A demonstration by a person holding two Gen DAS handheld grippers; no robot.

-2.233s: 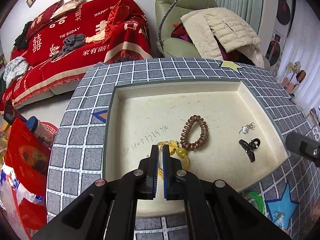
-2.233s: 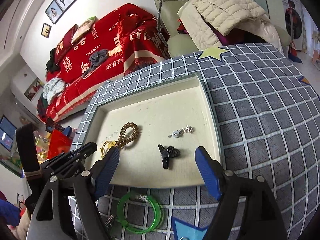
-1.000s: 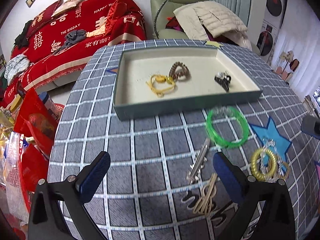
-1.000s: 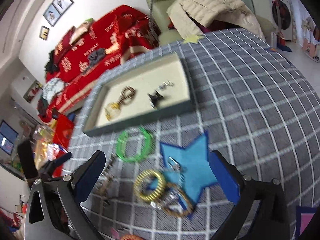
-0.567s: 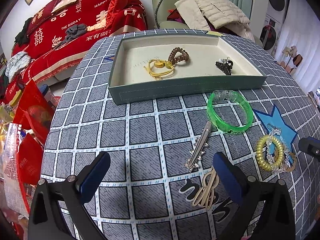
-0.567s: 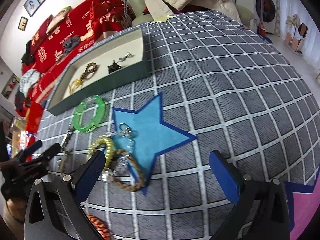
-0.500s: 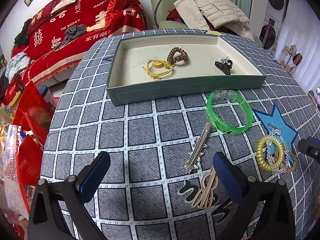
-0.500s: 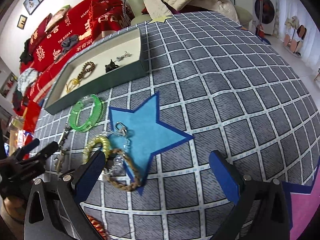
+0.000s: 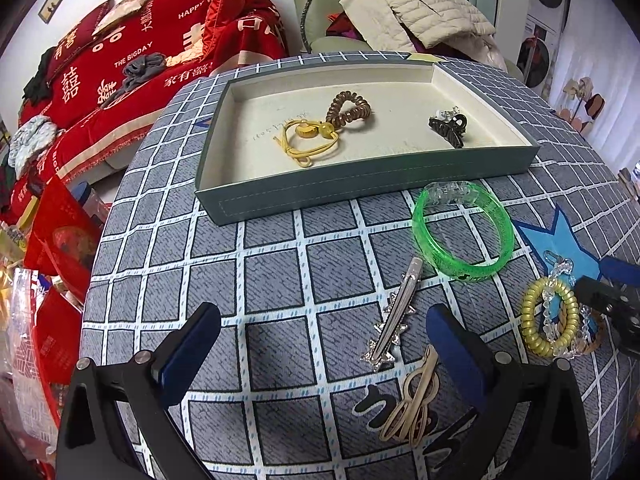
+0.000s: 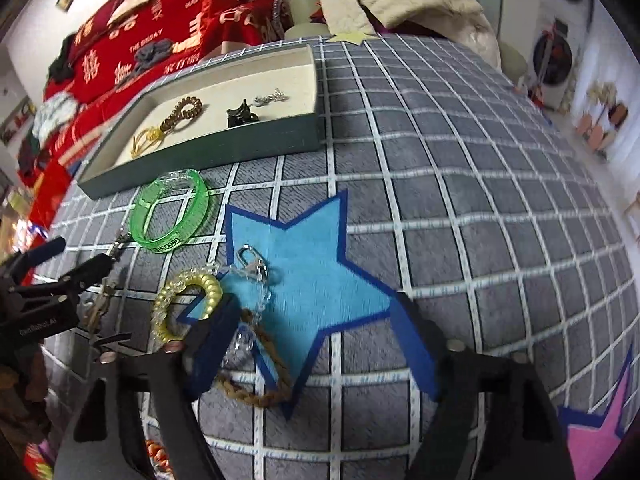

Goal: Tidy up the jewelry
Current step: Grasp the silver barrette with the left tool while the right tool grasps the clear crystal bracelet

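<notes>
- Left gripper (image 9: 322, 344): gaping wide, empty, poised over the silver hair clip (image 9: 394, 316) near the table's front edge.
- Right gripper (image 10: 316, 330): jaws just closing, part-open, gripping nothing; braided bracelet (image 10: 256, 384) and clear bead chain (image 10: 248, 300) between them.
- Tray (image 9: 360, 188) at the far edge, already holding several pieces; green bangle (image 9: 464, 232) just outside its near wall.

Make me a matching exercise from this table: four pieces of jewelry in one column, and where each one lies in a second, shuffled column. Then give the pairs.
Things:
1. brown coil hair tie
2. green bangle
3. silver hair clip
4. yellow coil hair tie

Places:
A. on the grey cloth, just outside the tray's near wall
B. at the edge of the blue star, by the right gripper's left finger
C. inside the tray, beside a yellow cord
D. on the grey cloth, between the fingers of the left gripper

Pairs: 1-C, 2-A, 3-D, 4-B
</notes>
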